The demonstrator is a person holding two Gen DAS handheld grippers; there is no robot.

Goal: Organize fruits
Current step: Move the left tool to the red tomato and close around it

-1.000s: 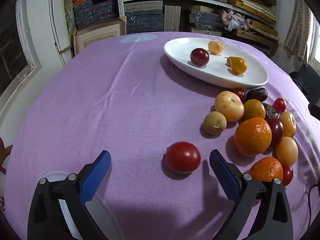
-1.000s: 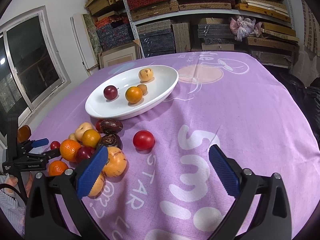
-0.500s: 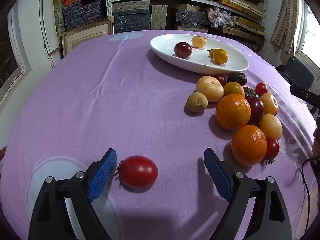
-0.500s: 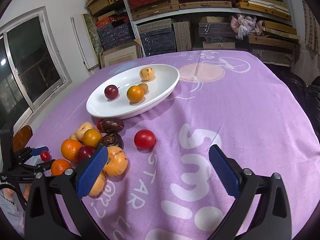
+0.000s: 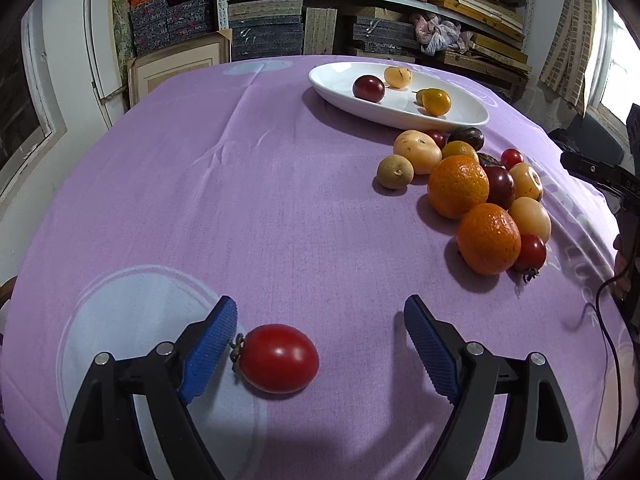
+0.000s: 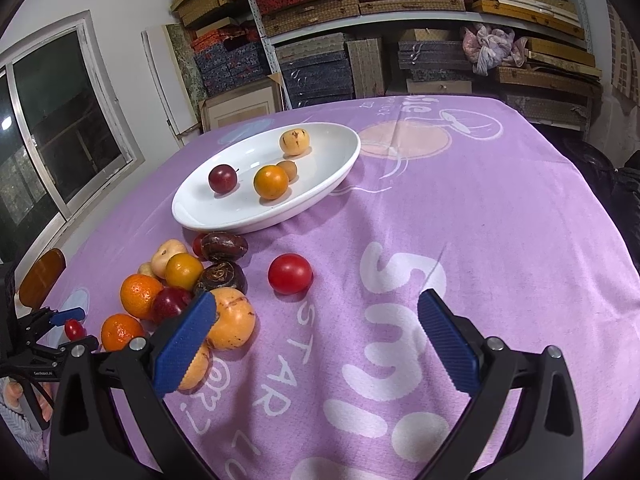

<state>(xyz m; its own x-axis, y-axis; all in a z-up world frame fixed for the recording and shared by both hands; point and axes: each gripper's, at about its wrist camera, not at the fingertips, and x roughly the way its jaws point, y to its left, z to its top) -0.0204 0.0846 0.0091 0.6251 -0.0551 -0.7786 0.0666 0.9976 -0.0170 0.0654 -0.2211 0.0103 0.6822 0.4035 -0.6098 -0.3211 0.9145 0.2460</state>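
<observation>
The left gripper point(image 5: 320, 344) has been closing its jaws around a red tomato point(image 5: 278, 358), which lies on the purple tablecloth point(image 5: 260, 200); the right pad remains clear. The tomato's long axis lies crosswise, its stem end touching the left pad point(image 5: 208, 350); its skin is glossy. The right gripper point(image 6: 320, 336) is open and empty.

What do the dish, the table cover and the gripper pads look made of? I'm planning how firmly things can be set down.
White dish: probably glazed ceramic, possibly melamine; smooth, glossy, soft highlights. Purple tablecloth: woven fabric, matte, with visible weave, creases and white printed lettering. Blue pads of the left gripper: likely rubber or soft plastic, ridged texture, on black plastic-looking arms.
</observation>
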